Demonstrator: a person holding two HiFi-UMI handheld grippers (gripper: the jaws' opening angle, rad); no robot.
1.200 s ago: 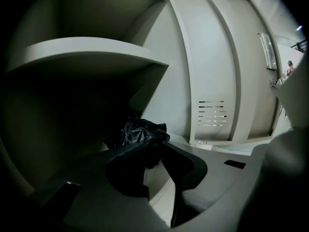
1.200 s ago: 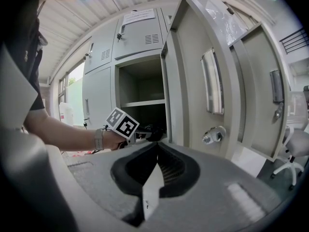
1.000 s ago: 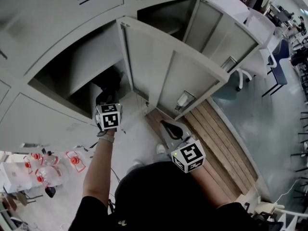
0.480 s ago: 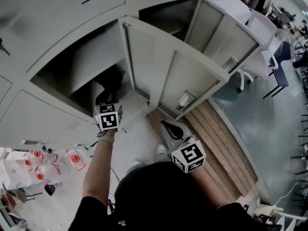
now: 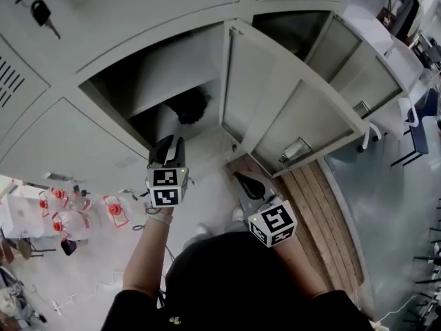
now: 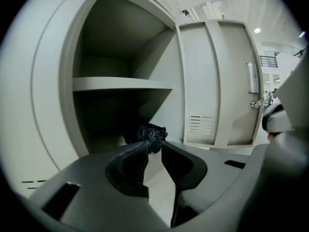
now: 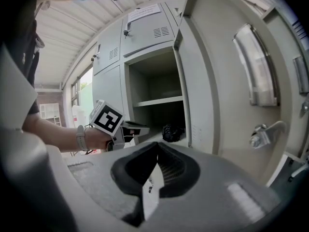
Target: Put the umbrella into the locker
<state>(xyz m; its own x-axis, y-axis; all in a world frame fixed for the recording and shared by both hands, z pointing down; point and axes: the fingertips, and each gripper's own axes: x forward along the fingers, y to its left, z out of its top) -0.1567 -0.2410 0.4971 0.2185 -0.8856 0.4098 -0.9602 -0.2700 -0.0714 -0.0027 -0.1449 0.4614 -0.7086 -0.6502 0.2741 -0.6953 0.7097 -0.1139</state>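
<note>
The folded black umbrella [image 5: 187,107] lies on the floor of the open lower locker compartment [image 5: 148,81], near its right wall. It shows as a dark bundle [image 6: 147,132] just beyond my left gripper's tips, and the umbrella [image 7: 173,132] also appears in the right gripper view. My left gripper [image 5: 171,149] hangs outside the compartment's mouth, its jaws a little apart with nothing between them. From its own camera, the left gripper [image 6: 153,143] points into the compartment. My right gripper [image 5: 241,179] is lower and to the right, below the open door, shut and empty.
The open locker door [image 5: 275,109] stands to the right of the compartment, its handle [image 7: 253,71] close to the right gripper. A shelf [image 6: 120,83] splits the compartment. A key [image 5: 41,11] hangs in an upper door. Red-and-white items [image 5: 69,212] lie at left, wooden planks [image 5: 324,212] at right.
My left gripper has drawn back out of the locker mouth and away from the umbrella, which stays inside. The right gripper has shifted slightly.
</note>
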